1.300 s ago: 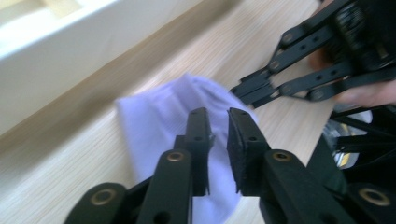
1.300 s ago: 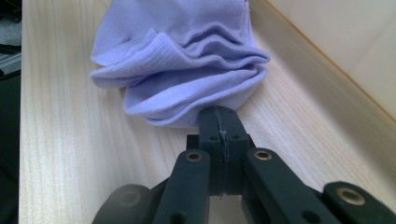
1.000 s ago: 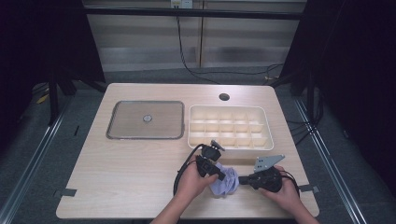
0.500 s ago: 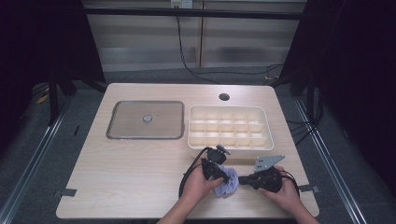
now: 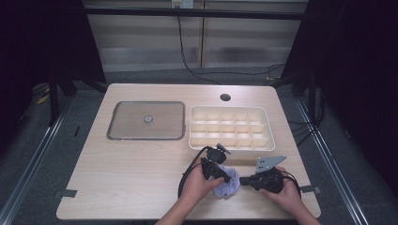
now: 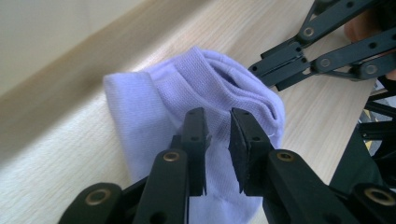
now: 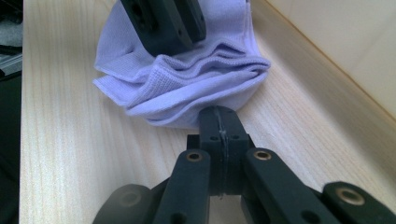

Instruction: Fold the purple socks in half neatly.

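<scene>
A lavender sock (image 5: 227,188) lies bunched near the table's front edge, right of centre. My left gripper (image 5: 229,178) hovers over it from the left. Its jaws have just been opening and stand a narrow gap apart above the fabric (image 6: 154,102), with nothing pinched between them (image 6: 217,123). My right gripper (image 5: 242,180) comes in from the right, shut. Its tips (image 7: 218,112) rest against the sock's folded edge (image 7: 187,79). I cannot tell whether any fabric is caught there. The right gripper (image 6: 254,72) also shows at the sock's far side in the left gripper view.
A cream divided tray (image 5: 231,112) stands just behind the hands. A flat grey square lid with a small knob (image 5: 146,120) lies at the left. A round hole (image 5: 225,97) is in the tabletop at the back. The table's front edge is close to the sock.
My left gripper has shifted slightly to the right above the sock. The right hand and the sock have stayed where they were.
</scene>
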Motion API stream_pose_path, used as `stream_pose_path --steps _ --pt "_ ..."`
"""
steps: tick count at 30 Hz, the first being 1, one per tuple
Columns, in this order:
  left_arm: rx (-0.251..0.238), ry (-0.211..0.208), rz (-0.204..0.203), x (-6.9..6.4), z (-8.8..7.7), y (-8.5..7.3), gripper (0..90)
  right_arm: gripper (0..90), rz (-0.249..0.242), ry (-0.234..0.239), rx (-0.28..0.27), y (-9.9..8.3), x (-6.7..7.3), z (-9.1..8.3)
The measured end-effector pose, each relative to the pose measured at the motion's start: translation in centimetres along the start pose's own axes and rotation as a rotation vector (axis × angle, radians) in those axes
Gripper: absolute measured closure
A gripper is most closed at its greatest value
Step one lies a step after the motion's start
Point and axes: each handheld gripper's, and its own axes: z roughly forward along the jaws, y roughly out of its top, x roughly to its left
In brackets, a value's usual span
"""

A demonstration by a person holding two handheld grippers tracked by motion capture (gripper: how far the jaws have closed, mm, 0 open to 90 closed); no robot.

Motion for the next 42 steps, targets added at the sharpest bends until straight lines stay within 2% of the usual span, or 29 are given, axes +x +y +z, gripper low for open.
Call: stream_pose_path --steps 5,10,18,26,30,32,33,42 --pt "-0.016 0.015 -0.013 0.4 -0.9 -0.1 74.3 90.0 -0.005 0.001 0.001 0.0 0.0 0.0" --pt "-0.039 0.029 -0.046 1.2 -1.7 -0.6 72.2 90.0 -0.002 0.001 0.001 0.0 0.0 0.0" --pt "-0.046 0.036 -0.056 2.0 -2.6 -0.8 68.6 90.0 0.0 0.002 0.001 0.0 0.0 0.0" --pt "-0.049 0.034 -0.09 3.0 -2.5 -1.5 64.5 90.0 -0.001 0.001 0.001 0.0 0.0 0.0" --pt "-0.047 0.031 -0.1 3.2 -2.6 -1.7 63.6 90.0 -0.004 0.0 0.001 0.0 0.0 0.0" --pt "-0.06 0.03 -0.117 3.2 -2.4 -1.8 62.5 90.0 -0.004 -0.001 0.001 0.0 0.0 0.0" --pt "-0.049 0.026 -0.107 3.3 -2.4 -1.9 62.5 90.0 -0.004 -0.001 0.001 0.0 0.0 0.0" --pt "-0.049 0.014 -0.121 3.3 -1.9 -2.2 60.9 90.0 -0.003 -0.003 0.002 0.0 0.0 0.0"
